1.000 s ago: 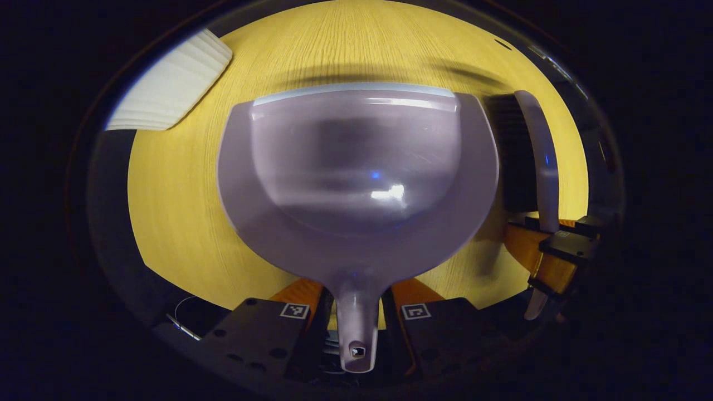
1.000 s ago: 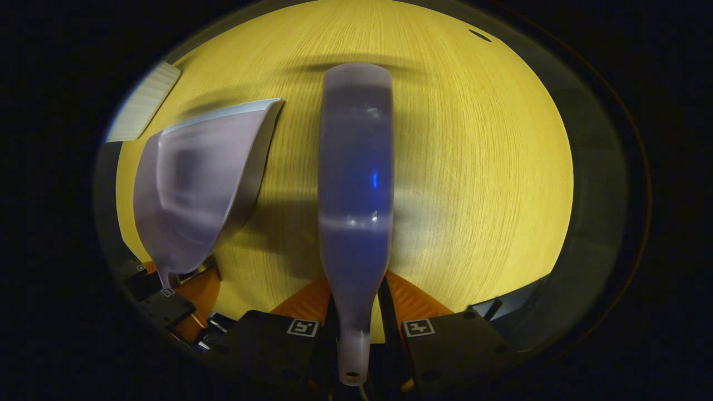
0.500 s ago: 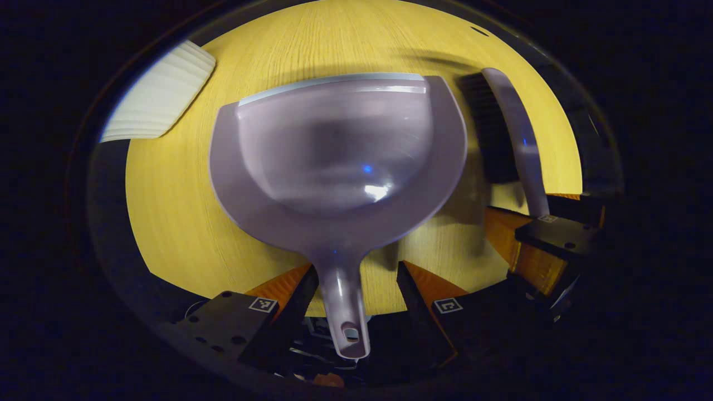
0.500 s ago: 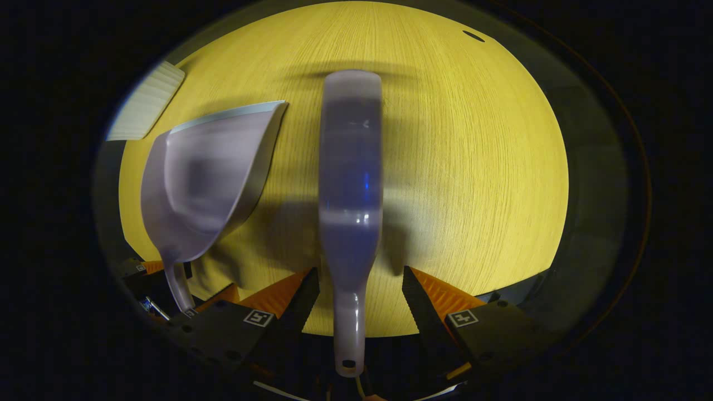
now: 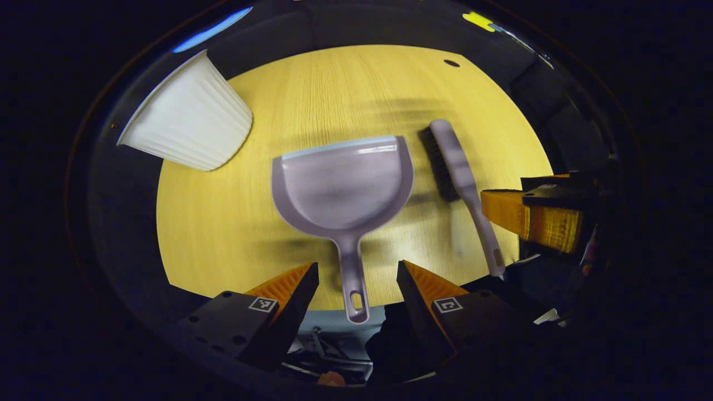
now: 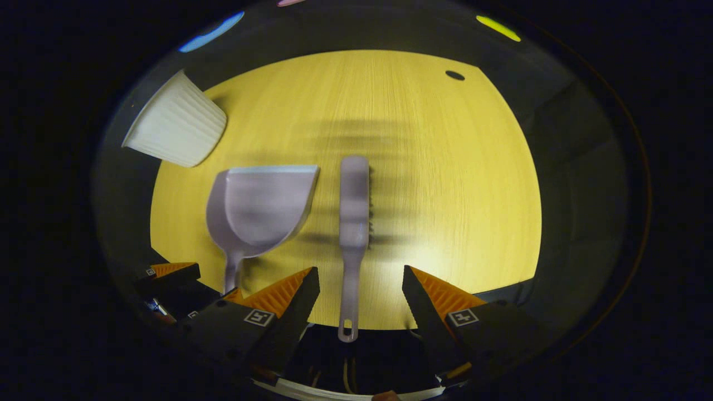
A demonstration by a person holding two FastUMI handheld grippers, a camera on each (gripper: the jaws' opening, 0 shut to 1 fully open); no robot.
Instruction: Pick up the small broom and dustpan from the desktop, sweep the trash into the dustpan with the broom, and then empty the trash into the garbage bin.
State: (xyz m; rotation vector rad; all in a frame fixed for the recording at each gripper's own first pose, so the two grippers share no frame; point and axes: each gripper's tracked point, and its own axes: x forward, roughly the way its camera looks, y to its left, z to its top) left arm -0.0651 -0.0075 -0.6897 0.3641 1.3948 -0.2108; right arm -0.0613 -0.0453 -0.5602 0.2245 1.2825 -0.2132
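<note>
Left gripper view: the left hand-held gripper (image 5: 356, 278) is spread around the dustpan (image 5: 342, 186) handle on the table (image 5: 223, 234); the right hand-held gripper (image 6: 361, 284), likewise spread, flanks the broom (image 6: 353, 223).

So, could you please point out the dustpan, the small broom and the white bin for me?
dustpan (image 5: 342, 186): left gripper view, middle of its scoop.
small broom (image 6: 354, 209): right gripper view, back of its head.
white ribbed bin (image 5: 186, 125): left gripper view, its side wall.
</note>
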